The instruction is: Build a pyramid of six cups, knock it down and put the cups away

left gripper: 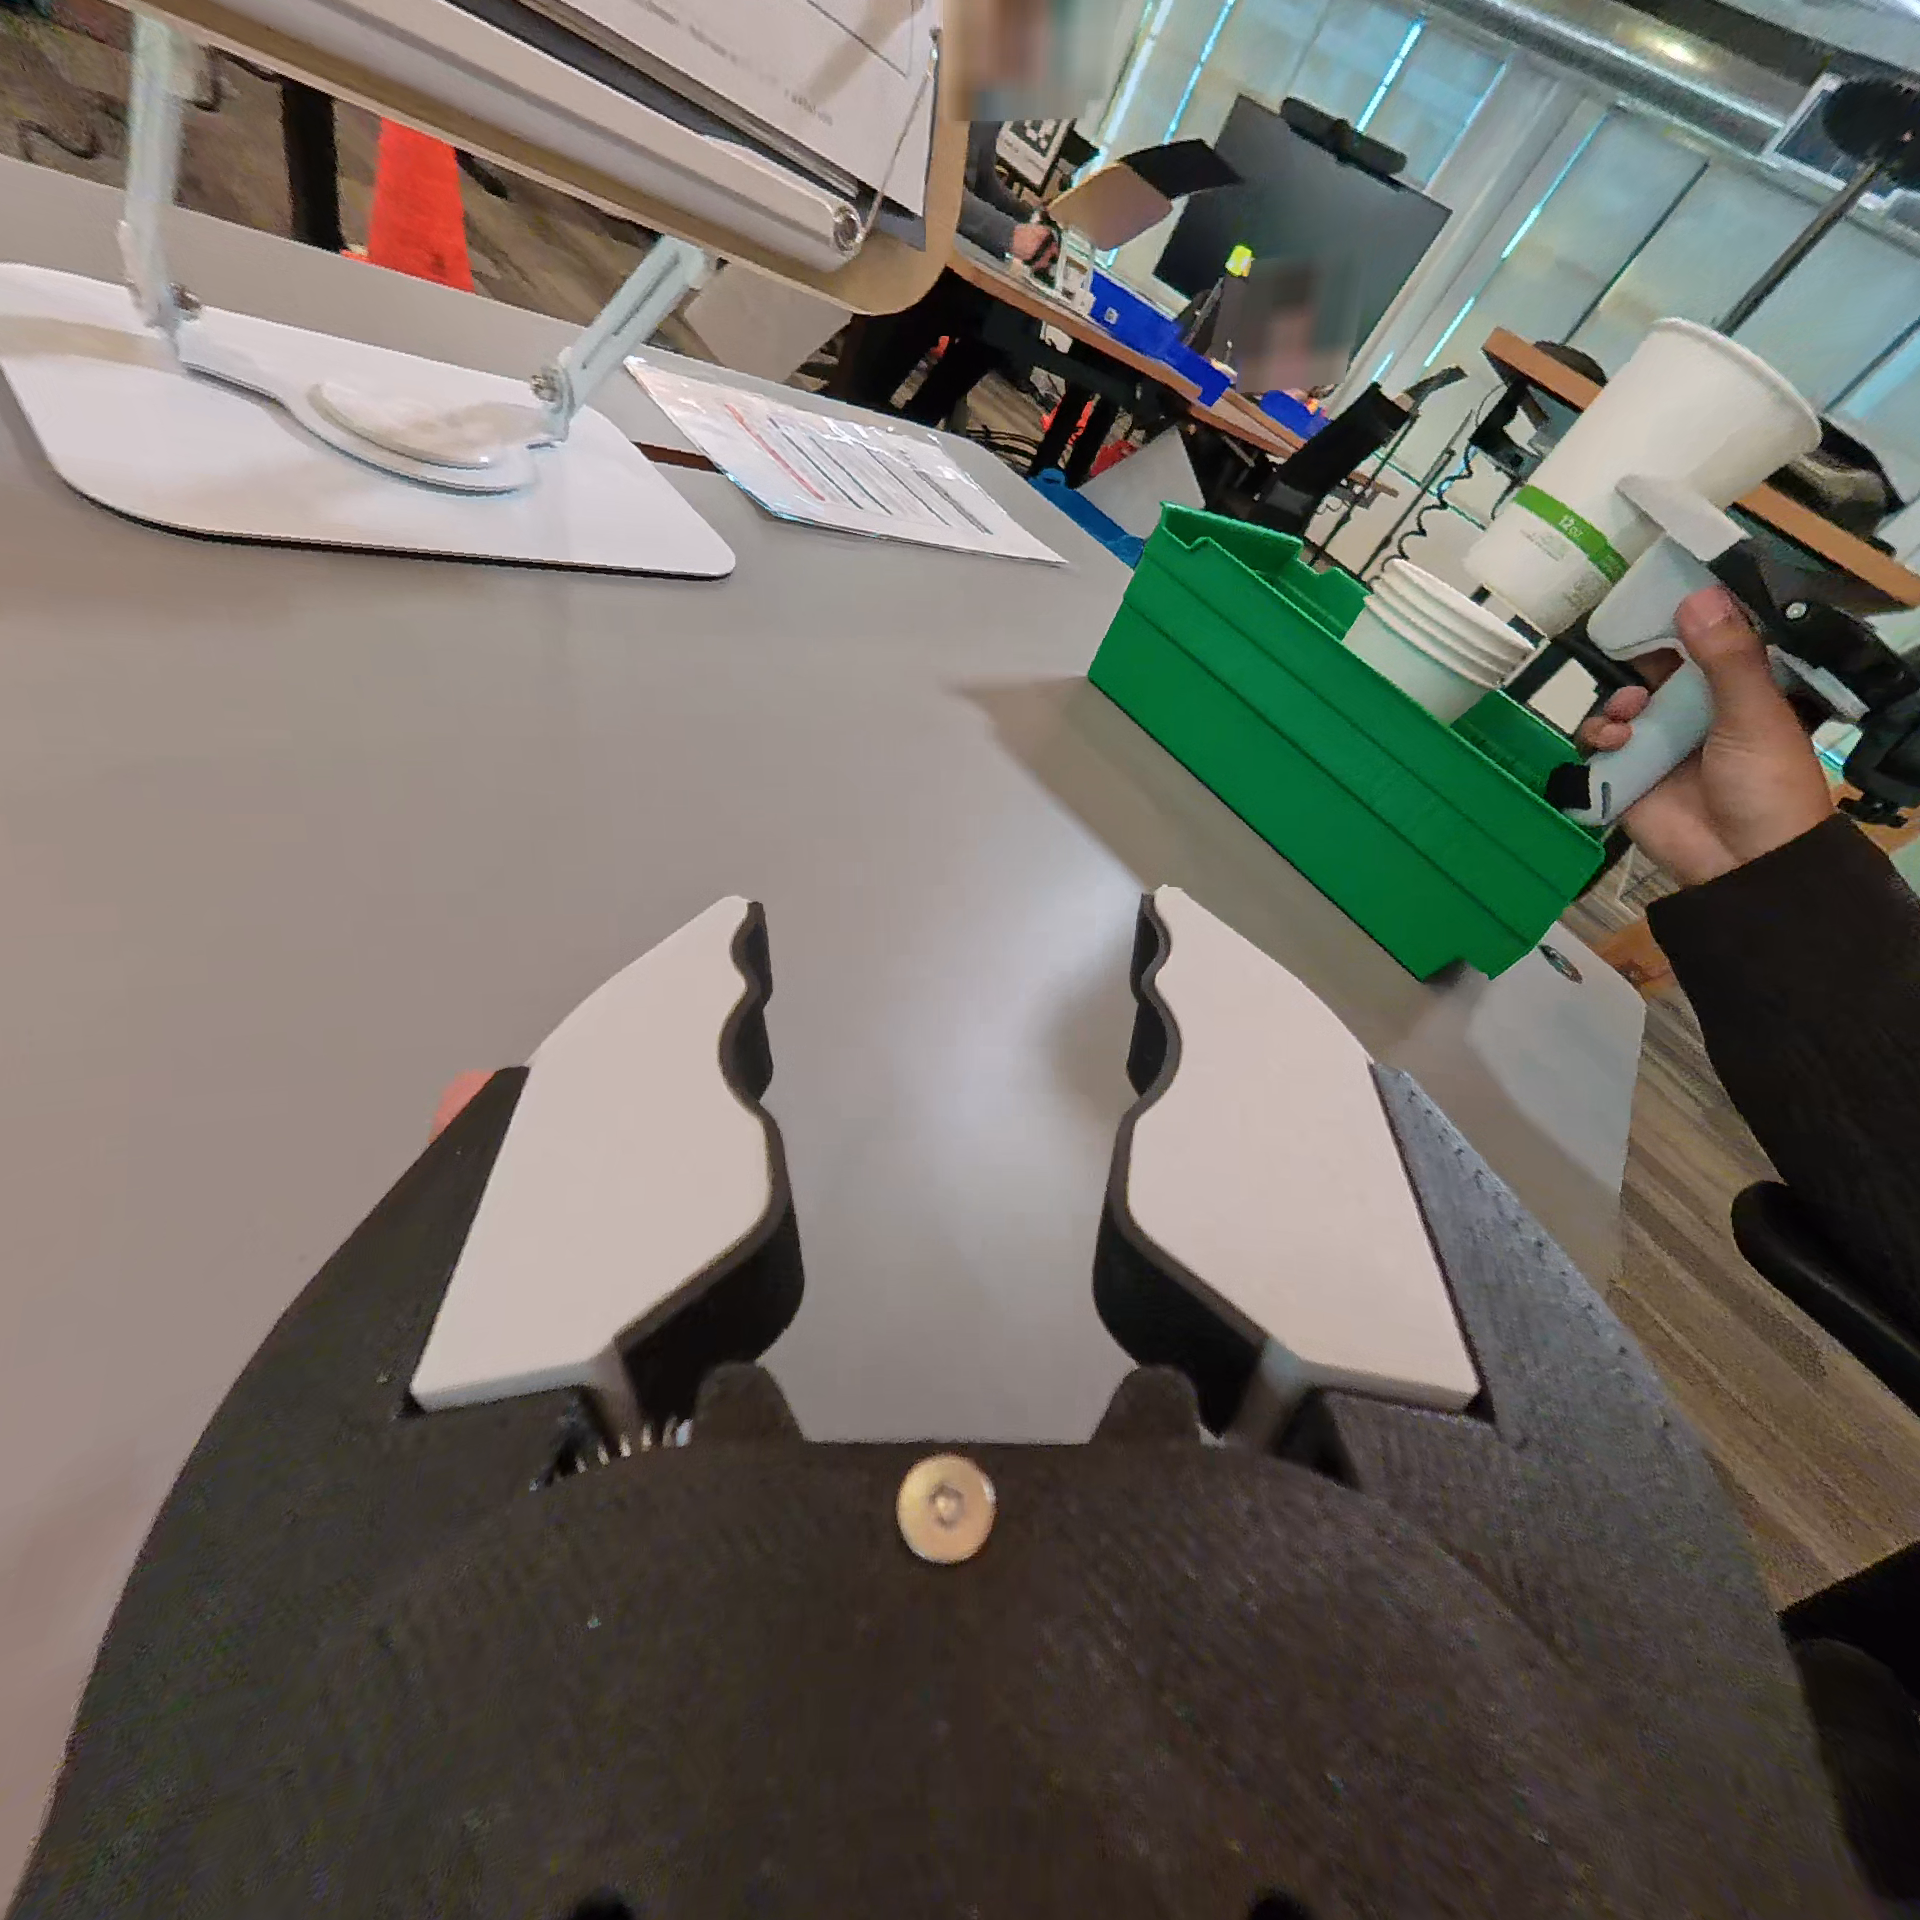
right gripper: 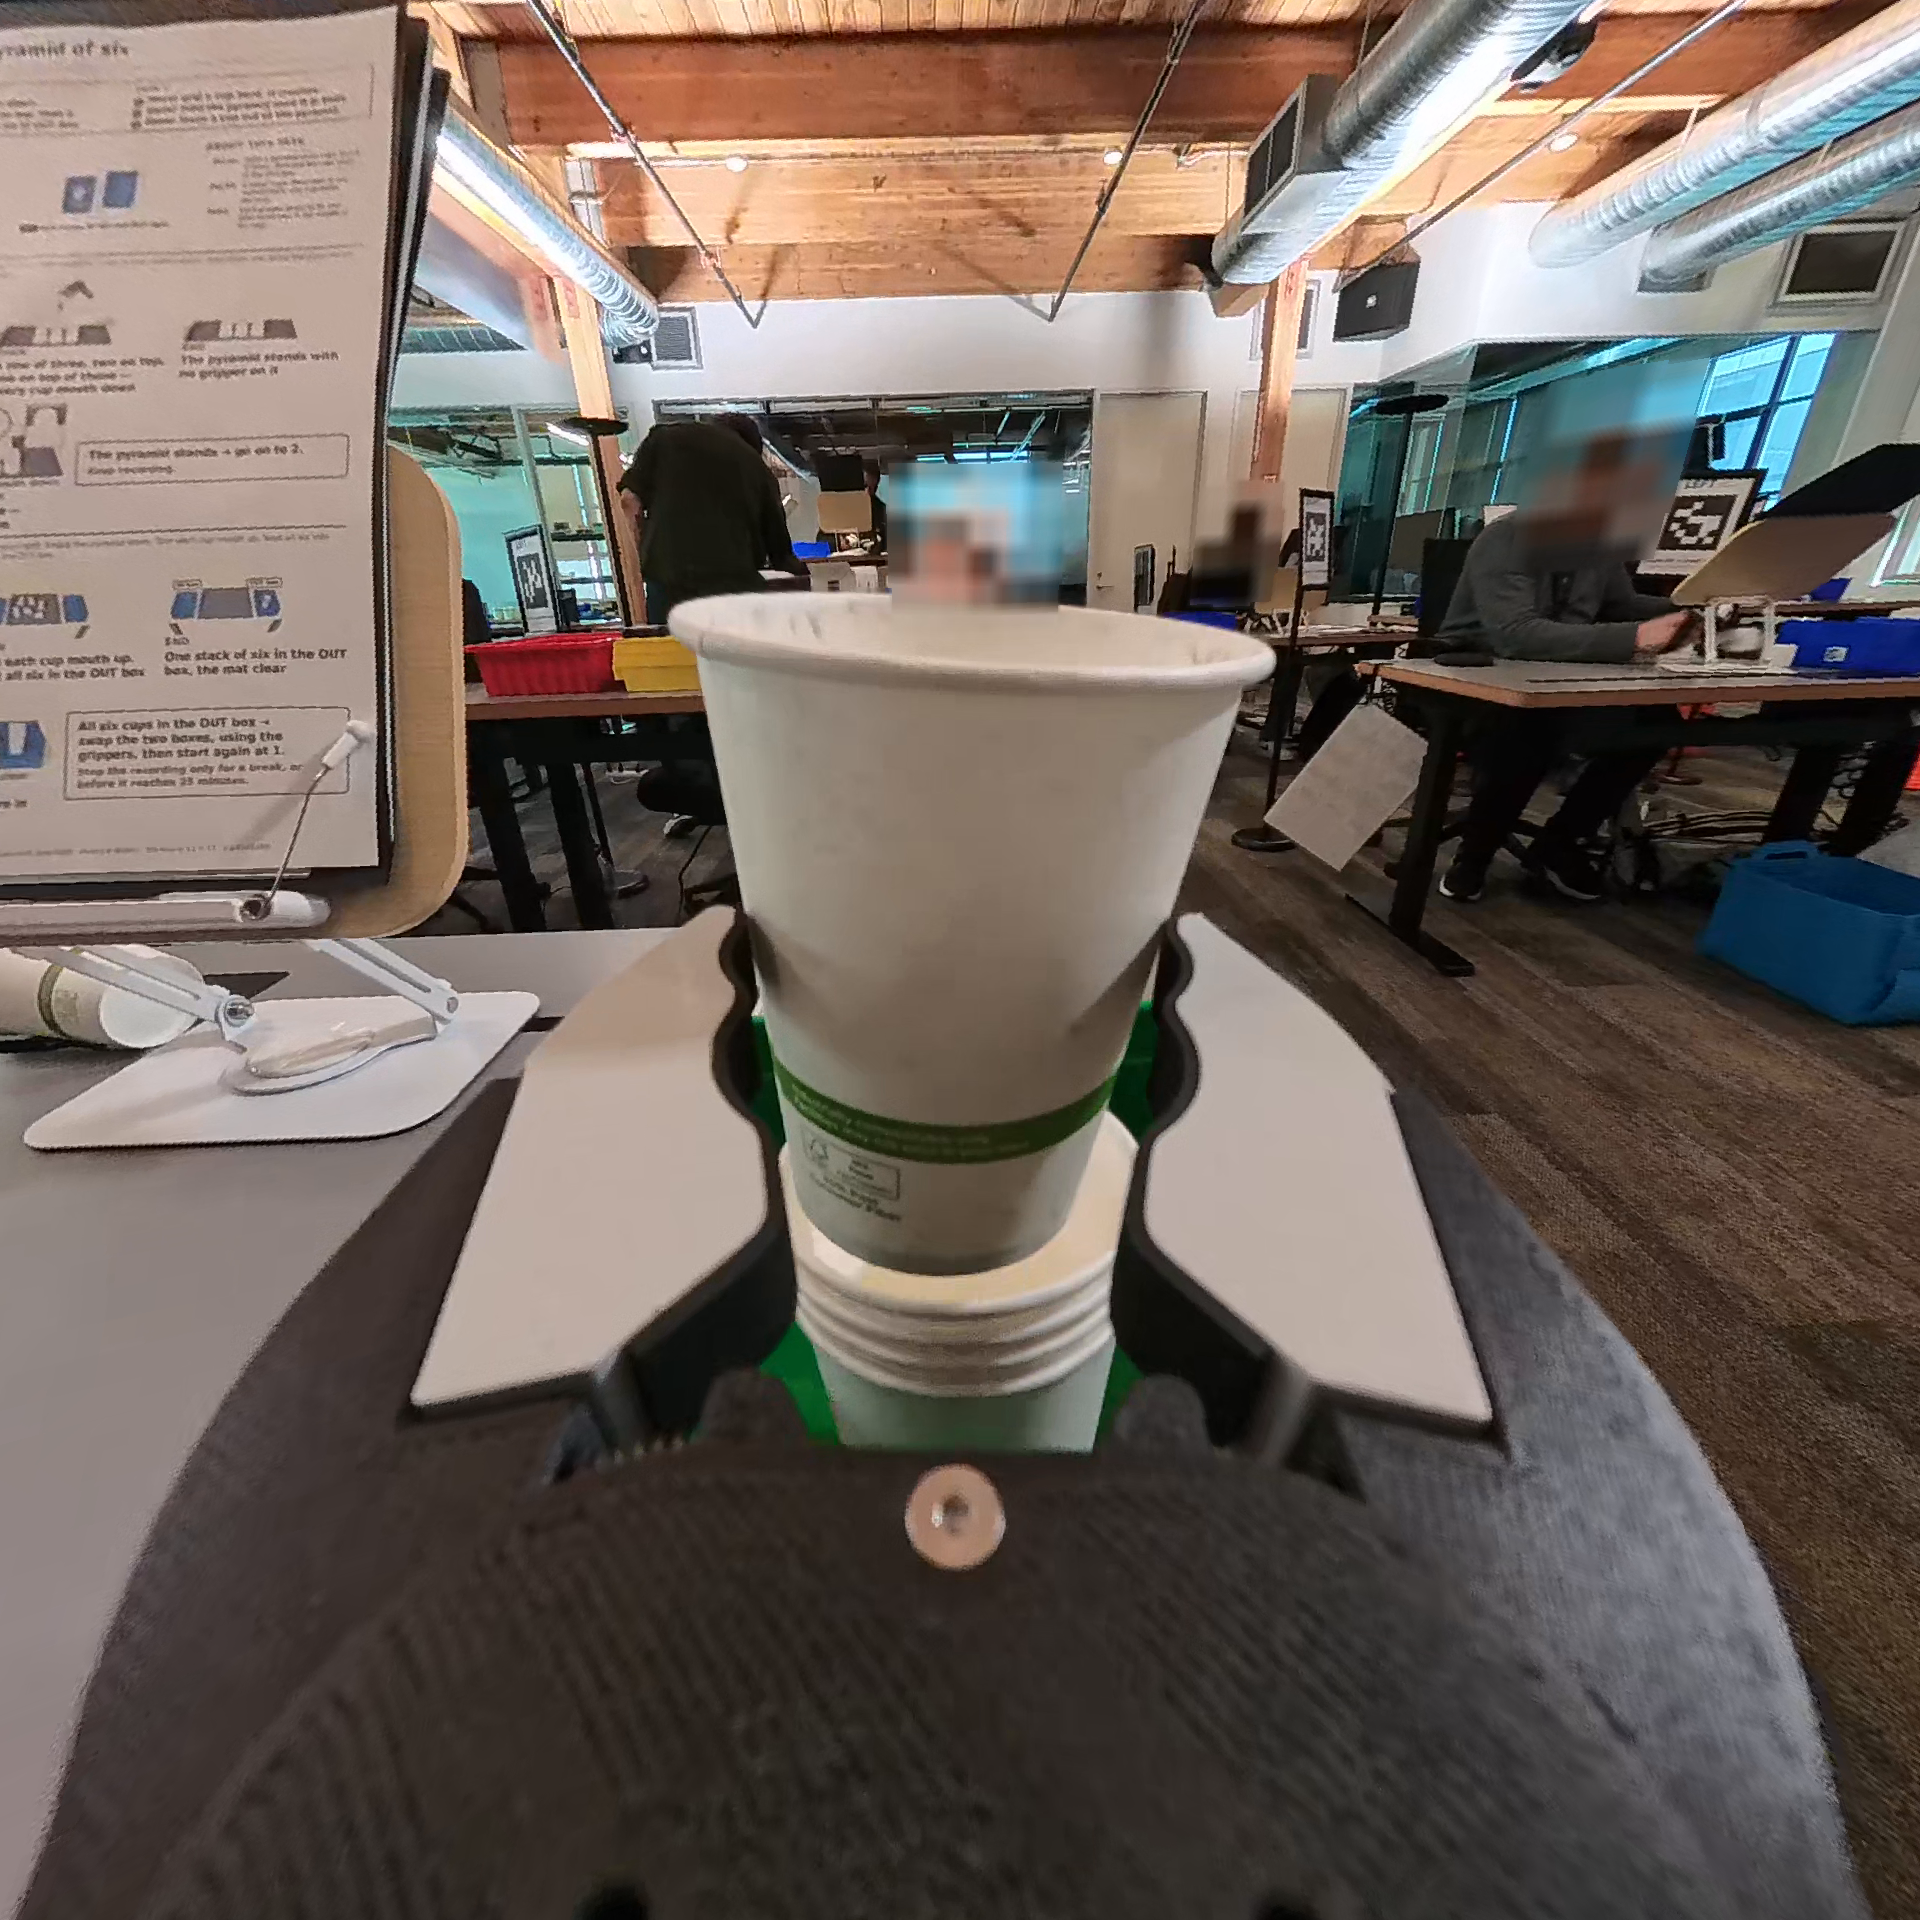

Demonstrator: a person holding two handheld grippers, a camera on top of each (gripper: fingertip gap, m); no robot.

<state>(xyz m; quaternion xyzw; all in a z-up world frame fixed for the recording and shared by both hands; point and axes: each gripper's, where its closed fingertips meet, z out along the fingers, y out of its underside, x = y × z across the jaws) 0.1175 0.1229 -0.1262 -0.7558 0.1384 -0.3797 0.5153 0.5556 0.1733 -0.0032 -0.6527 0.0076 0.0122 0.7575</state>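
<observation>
My right gripper [right gripper: 956, 987] is shut on a white paper cup [right gripper: 966, 883] with a green band, mouth up. It holds the cup just above a stack of white cups [right gripper: 961, 1340] standing in a green bin [right gripper: 1138, 1060]. The left wrist view shows the same held cup [left gripper: 1642, 468], the stack [left gripper: 1439, 639] and the bin [left gripper: 1320, 758] at the right edge of the grey table [left gripper: 416, 779], with a hand on the right gripper's handle [left gripper: 1662, 707]. My left gripper [left gripper: 951, 935] is open and empty, low over the table, well left of the bin.
A white document stand [left gripper: 343, 468] holding printed pages is at the back left. A laminated sheet [left gripper: 842, 468] lies beside it. A cup lies on its side under the stand [right gripper: 94, 1003]. An orange cone [left gripper: 416, 197], other tables and seated people are beyond.
</observation>
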